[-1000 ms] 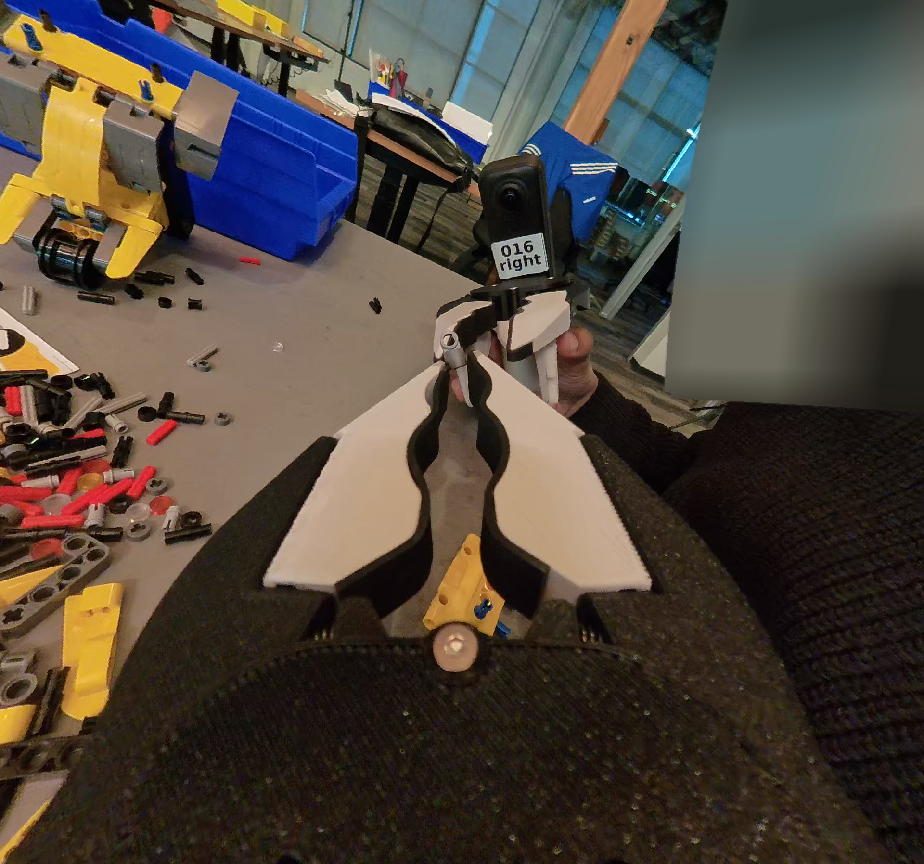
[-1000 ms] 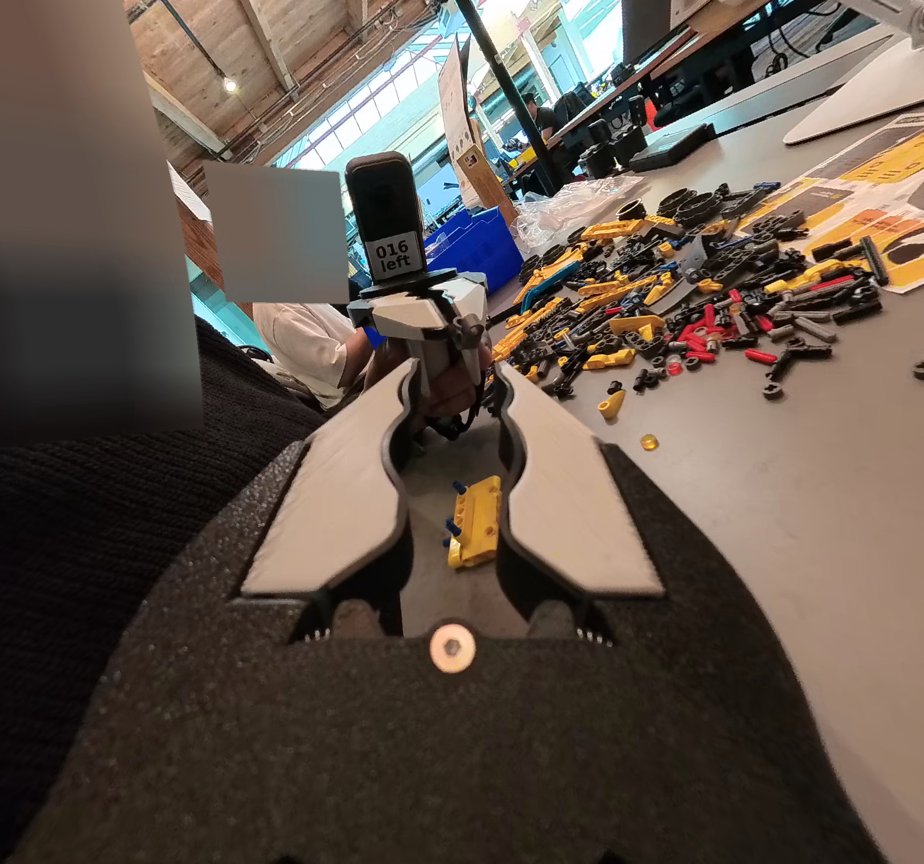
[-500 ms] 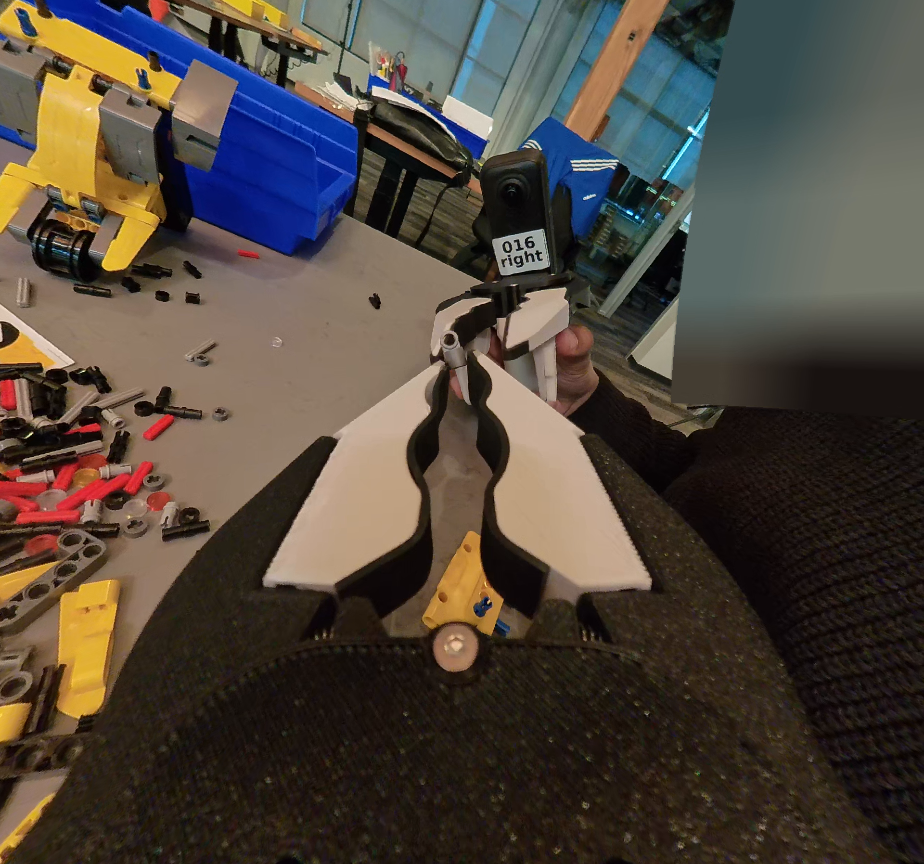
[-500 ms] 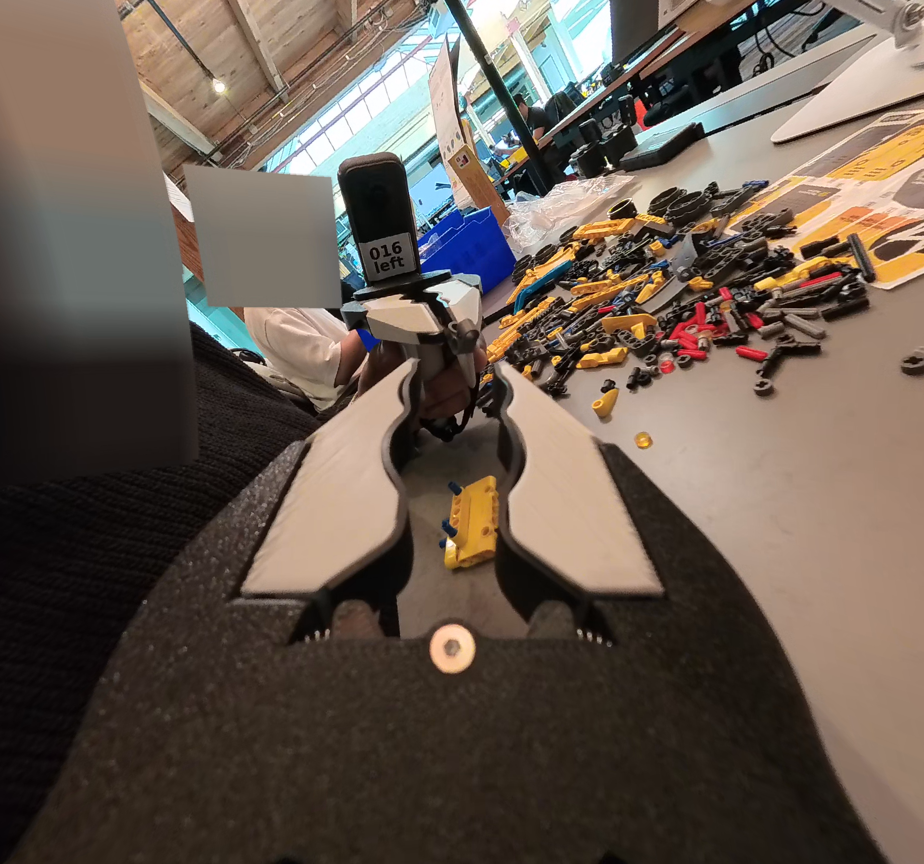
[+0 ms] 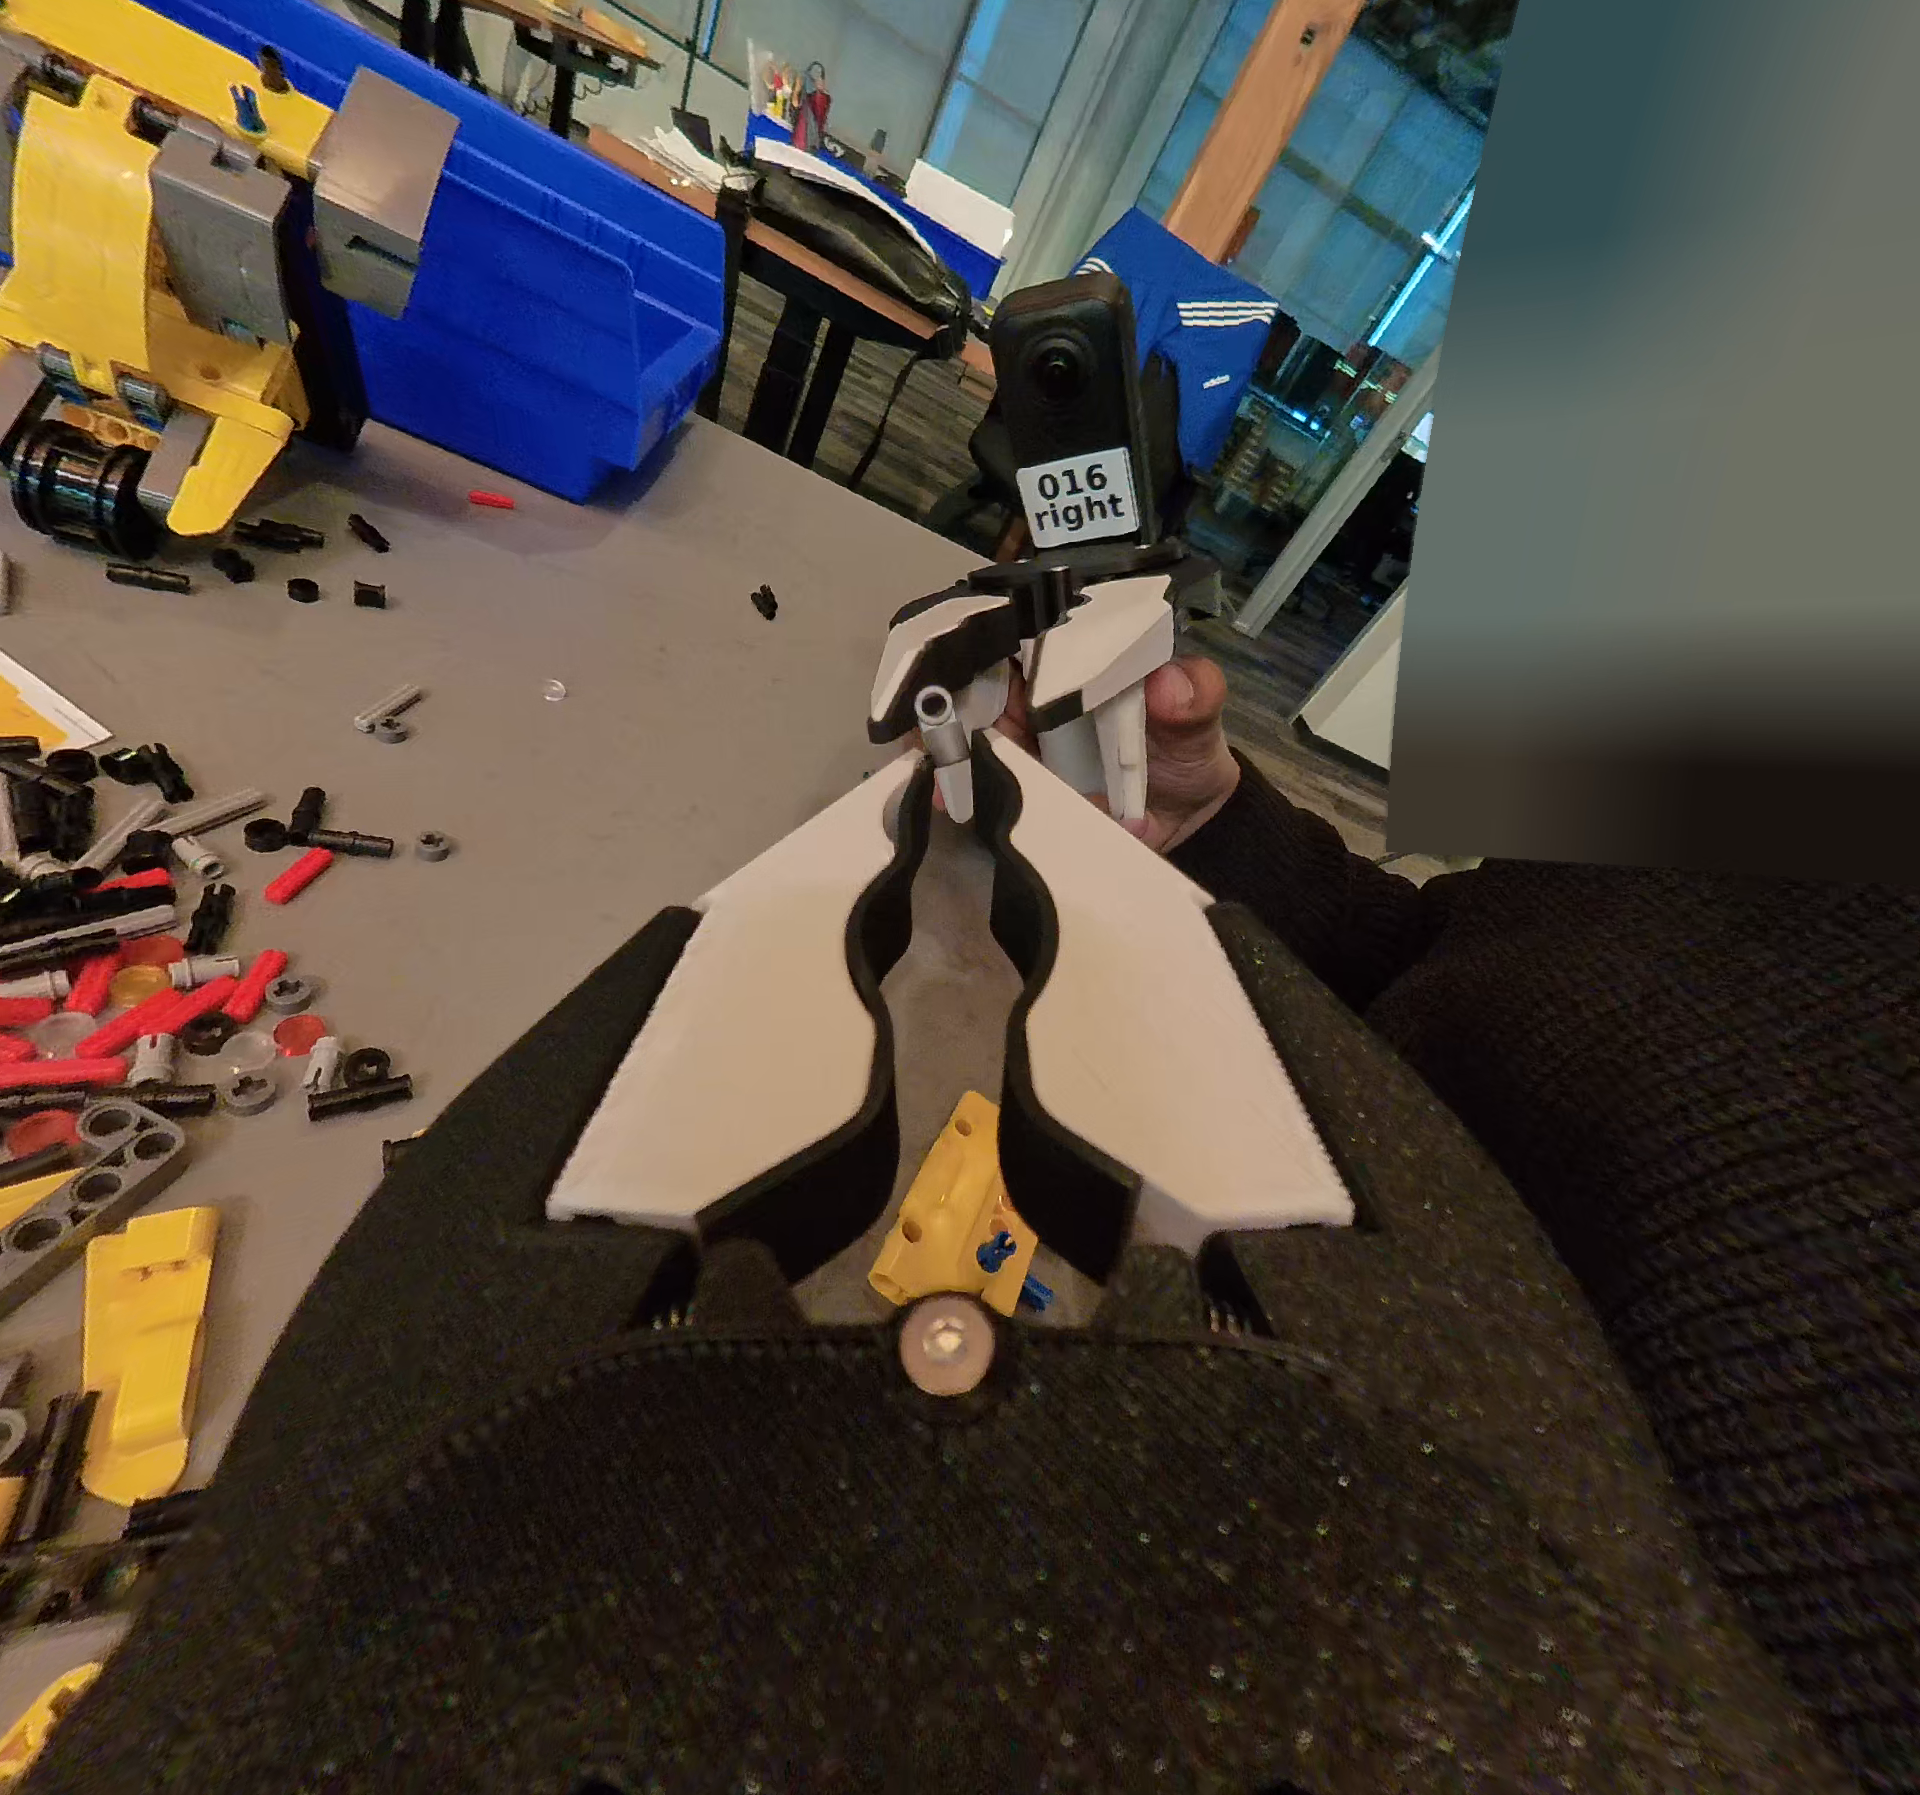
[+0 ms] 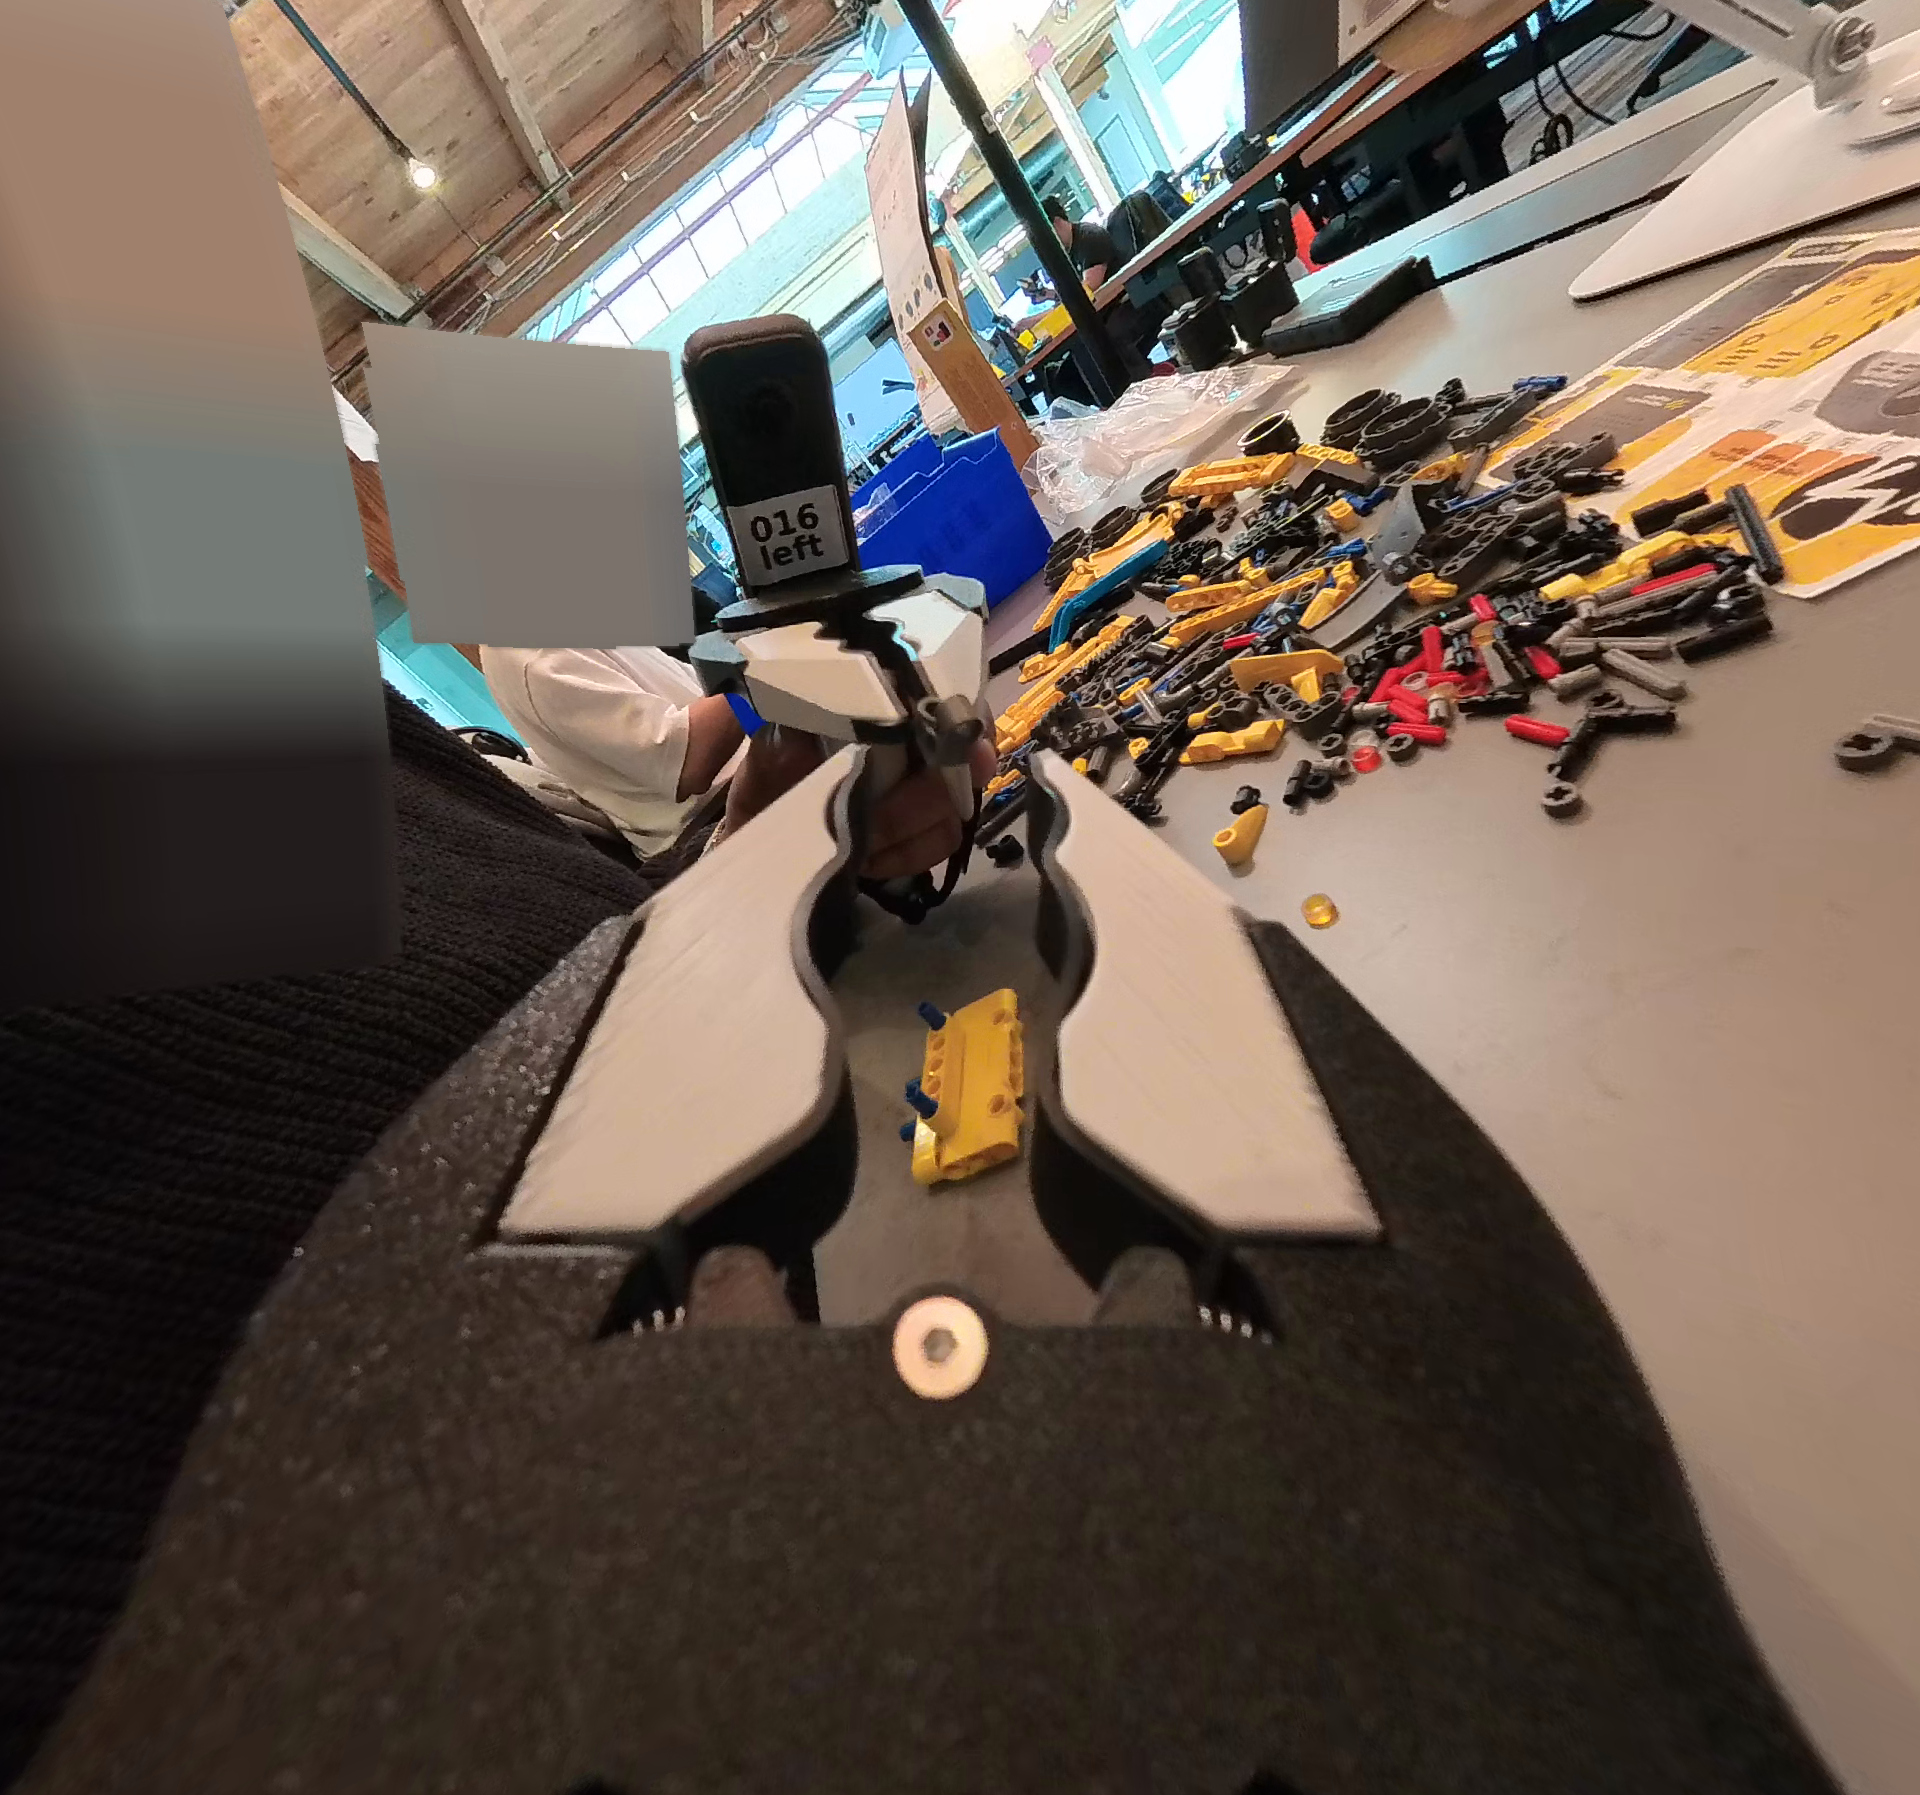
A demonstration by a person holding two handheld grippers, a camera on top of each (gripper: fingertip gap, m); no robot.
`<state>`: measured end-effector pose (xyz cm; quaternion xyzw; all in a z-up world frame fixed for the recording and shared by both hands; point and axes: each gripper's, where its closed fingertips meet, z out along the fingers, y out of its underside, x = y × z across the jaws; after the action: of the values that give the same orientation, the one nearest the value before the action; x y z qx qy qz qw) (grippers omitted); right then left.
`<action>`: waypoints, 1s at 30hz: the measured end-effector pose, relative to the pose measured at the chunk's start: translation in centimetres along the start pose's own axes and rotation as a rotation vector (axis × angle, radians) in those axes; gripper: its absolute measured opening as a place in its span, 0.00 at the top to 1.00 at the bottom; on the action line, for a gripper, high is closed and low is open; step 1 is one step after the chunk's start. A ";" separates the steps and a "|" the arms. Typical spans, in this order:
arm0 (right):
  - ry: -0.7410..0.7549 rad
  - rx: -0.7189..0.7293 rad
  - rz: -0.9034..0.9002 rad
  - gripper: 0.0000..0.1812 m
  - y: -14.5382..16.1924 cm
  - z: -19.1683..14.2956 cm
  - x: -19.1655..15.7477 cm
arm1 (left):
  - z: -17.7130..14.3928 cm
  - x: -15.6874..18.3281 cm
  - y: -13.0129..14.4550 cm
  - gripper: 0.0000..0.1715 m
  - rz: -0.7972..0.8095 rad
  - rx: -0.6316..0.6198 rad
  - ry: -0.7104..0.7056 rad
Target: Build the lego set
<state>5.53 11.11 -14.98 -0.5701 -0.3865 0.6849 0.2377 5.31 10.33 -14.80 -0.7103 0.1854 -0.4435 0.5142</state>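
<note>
The left gripper (image 5: 954,756) has its two white fingers only a narrow gap apart at the tips, with nothing between them. The right gripper (image 6: 945,769) stands wider open and is also empty. The two point at each other, tip towards tip, each held up off the grey table (image 5: 623,789) by a hand (image 5: 1184,758) in a black knit sleeve (image 5: 1662,1174).

A yellow brick (image 5: 951,1215) with small blue pegs sticking out of one side lies flat on the table under both grippers. In each wrist view it shows through the gap between the fingers, down near their roots, and no finger touches it.

Near the brick, on the side away from the person, lie a little yellow cone-shaped piece (image 6: 1242,831) and a clear orange stud (image 6: 1317,910), each alone on the bare table. Farther from the brick that way spreads a loose heap of parts (image 6: 1403,644) in black, yellow, red and grey, and its far edge runs onto a printed sheet (image 6: 1766,415). Farther still from the brick are a half-built yellow and grey model (image 5: 135,291) and a blue bin (image 5: 540,311) just behind it. Well beyond the brick, past the table's edge, a person in a white shirt (image 6: 603,737) sits.
</note>
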 end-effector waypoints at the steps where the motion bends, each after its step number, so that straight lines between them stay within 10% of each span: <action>1: 0.000 -0.002 -0.003 0.85 0.0 0.0 0.0 | 0.0 0.0 0.0 0.97 0.000 -0.002 -0.001; 21: -0.059 -0.037 -0.052 0.96 0.4 0.1 -1.3 | 0.6 1.4 0.7 0.97 0.028 -0.039 0.068; 30: 0.274 -0.476 -0.637 0.96 1.6 -4.2 3.0 | 0.7 -0.5 1.1 0.82 -0.007 -0.058 -0.041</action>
<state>9.04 13.54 -18.31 -0.5469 -0.6557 0.3868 0.3484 5.89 10.63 -16.08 -0.7347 0.1850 -0.4249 0.4954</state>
